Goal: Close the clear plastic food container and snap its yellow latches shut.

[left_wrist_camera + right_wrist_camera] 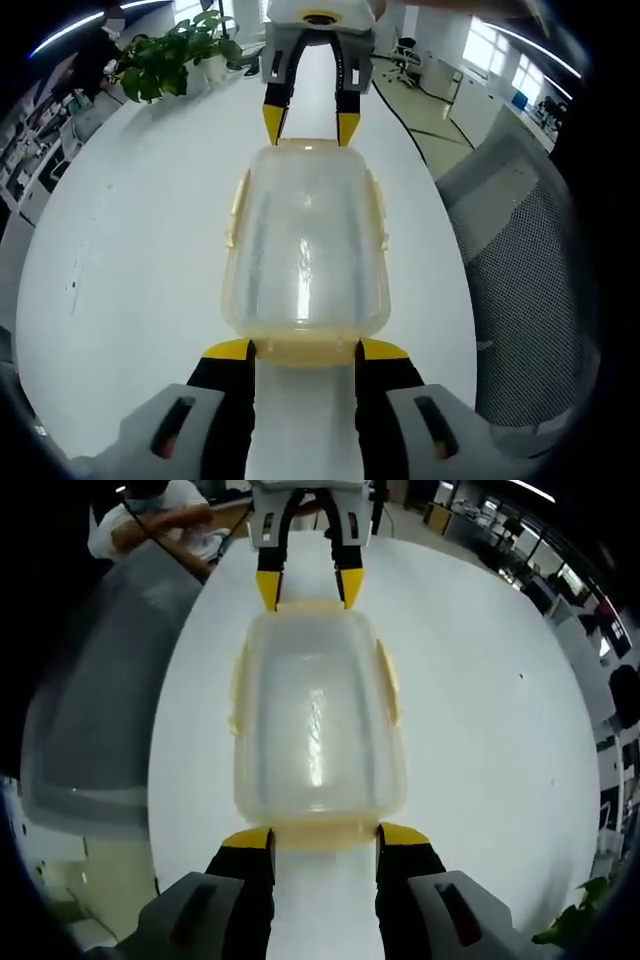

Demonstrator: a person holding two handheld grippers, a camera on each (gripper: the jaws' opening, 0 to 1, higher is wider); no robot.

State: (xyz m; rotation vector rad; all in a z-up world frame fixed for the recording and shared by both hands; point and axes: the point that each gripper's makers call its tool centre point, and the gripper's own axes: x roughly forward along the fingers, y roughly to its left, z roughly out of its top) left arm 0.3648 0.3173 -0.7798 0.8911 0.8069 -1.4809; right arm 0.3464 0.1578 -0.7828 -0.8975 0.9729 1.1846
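A clear plastic food container (305, 240) (318, 720) lies on the white table (130, 250) with its lid resting on top. Yellow latches (238, 205) (388, 680) stand slightly out from its long sides. My left gripper (305, 352) is open at one short end, and the yellowish end latch (305, 350) lies between its yellow tips. Opposite it, my right gripper (325, 838) is open at the other short end, flanking that end latch (322, 832) the same way. Each gripper shows at the top of the other's view: the right (310, 125) and the left (308, 588).
A grey mesh chair (530, 250) (90, 710) stands close beside the table's edge. A potted plant (175, 55) (580, 920) sits on the table past one end. A person (150, 515) sits behind the chair. Office desks and chairs fill the background.
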